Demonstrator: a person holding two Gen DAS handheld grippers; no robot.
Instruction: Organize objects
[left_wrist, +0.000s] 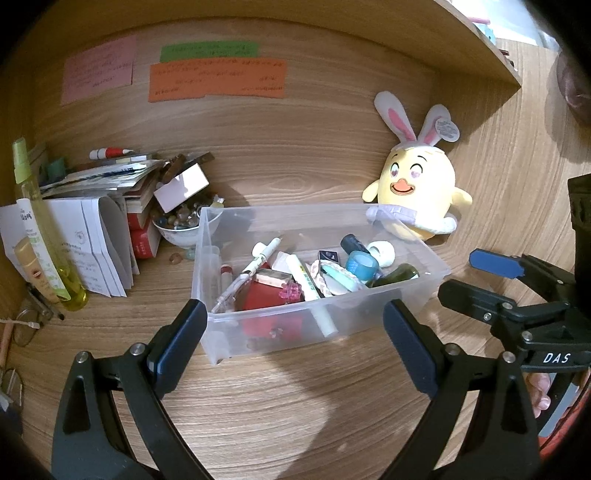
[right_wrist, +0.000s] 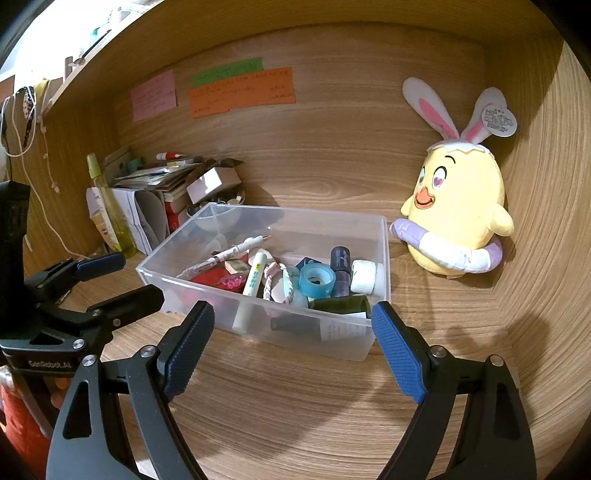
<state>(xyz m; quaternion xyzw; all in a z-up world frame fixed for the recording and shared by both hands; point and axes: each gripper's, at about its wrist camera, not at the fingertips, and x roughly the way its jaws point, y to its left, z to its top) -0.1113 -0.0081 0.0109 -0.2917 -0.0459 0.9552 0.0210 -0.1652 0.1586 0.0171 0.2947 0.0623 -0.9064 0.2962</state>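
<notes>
A clear plastic bin (left_wrist: 280, 221) (right_wrist: 369, 236) stands on the wooden desk, filled with small items: a pen (left_wrist: 264, 253), a blue tape roll (left_wrist: 362, 264) (right_wrist: 316, 280), a white tape roll (right_wrist: 365, 277), a dark green bottle (right_wrist: 341, 304), a red pouch (left_wrist: 262, 295). My left gripper (left_wrist: 295, 332) is open and empty just in front of the bin; it also shows in the right wrist view (right_wrist: 122, 280). My right gripper (right_wrist: 291, 339) is open and empty in front of the bin; it also shows in the left wrist view (left_wrist: 476, 277).
A yellow chick plush with rabbit ears (left_wrist: 417, 192) (right_wrist: 458, 214) leans on the back wall to the right of the bin. At the left are a paper and book pile (left_wrist: 99, 206), a bowl of marbles (left_wrist: 177, 225) and a yellow-green spray bottle (left_wrist: 48, 236). Sticky notes (left_wrist: 218, 79) hang on the wall.
</notes>
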